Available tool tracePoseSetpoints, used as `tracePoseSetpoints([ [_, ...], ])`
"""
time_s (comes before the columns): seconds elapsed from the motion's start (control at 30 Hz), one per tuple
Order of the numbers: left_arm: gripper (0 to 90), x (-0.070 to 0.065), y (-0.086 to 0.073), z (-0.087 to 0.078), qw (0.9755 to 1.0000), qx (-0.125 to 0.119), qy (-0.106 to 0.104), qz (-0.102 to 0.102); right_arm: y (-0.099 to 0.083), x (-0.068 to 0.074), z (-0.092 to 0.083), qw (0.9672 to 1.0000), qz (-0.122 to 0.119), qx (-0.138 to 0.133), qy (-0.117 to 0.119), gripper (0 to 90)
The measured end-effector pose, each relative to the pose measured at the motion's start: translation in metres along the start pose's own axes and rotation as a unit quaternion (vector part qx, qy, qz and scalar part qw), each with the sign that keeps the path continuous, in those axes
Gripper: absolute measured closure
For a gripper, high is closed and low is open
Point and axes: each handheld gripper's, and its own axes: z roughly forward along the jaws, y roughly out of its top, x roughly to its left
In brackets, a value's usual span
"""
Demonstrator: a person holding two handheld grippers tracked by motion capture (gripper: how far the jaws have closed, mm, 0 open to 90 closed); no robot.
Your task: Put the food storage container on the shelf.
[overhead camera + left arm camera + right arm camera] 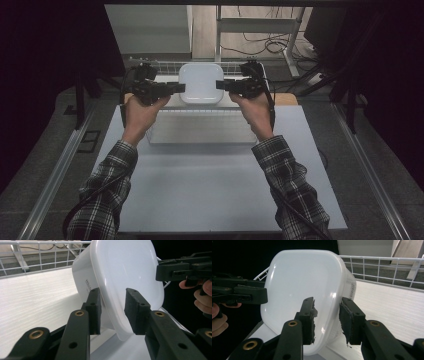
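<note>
We hold a white box (201, 83) between our two grippers, out at the far end of the worktop (210, 175). The box has round corners and a smooth lid. It sits on a white shelf (202, 131) with a wire rail (165, 64) running behind it. Our left gripper (180, 89) comes at the left edge of the box, and our right gripper (220, 85) comes at the right edge, so the box is right in the middle. In the left gripper view, the rim of the box (125, 277) goes between the two black jaws. One jaw is over the lid and the other is by the side wall. We can see a little gap, so the jaws are a bit apart and do not squeeze the rim. In the right gripper view it looks the same: the rim of the box (307, 287) is between the jaws, with one jaw on the lid side and one on the wall side, and they are not pressing on it. The pads on these jaws look worn and ragged. Our sleeves are checked, and a black cable hangs from each gripper.
</note>
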Motion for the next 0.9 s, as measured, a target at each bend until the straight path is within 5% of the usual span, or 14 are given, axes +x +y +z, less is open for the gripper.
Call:
tracePoseSetpoints([
  [0.5,48.4,0.012,0.008,0.014,0.9998,0.002,0.016,-0.011,0.001,-0.004,0.013,0.9999,0.006,0.011,-0.005,49.3],
  [0.6,45.3,0.014,0.010,0.016,0.9995,-0.001,0.026,-0.016,0.002,-0.003,0.015,0.9997,-0.004,0.007,-0.022,44.7],
  [0.8,37.5,0.015,0.012,0.023,0.9981,-0.018,0.060,0.005,0.006,-0.005,0.022,0.9977,-0.017,-0.010,-0.065,35.1],
  [0.9,30.3,0.011,0.012,0.025,0.9965,-0.024,0.076,0.025,0.007,-0.008,0.025,0.9976,-0.016,-0.010,-0.067,29.8],
])
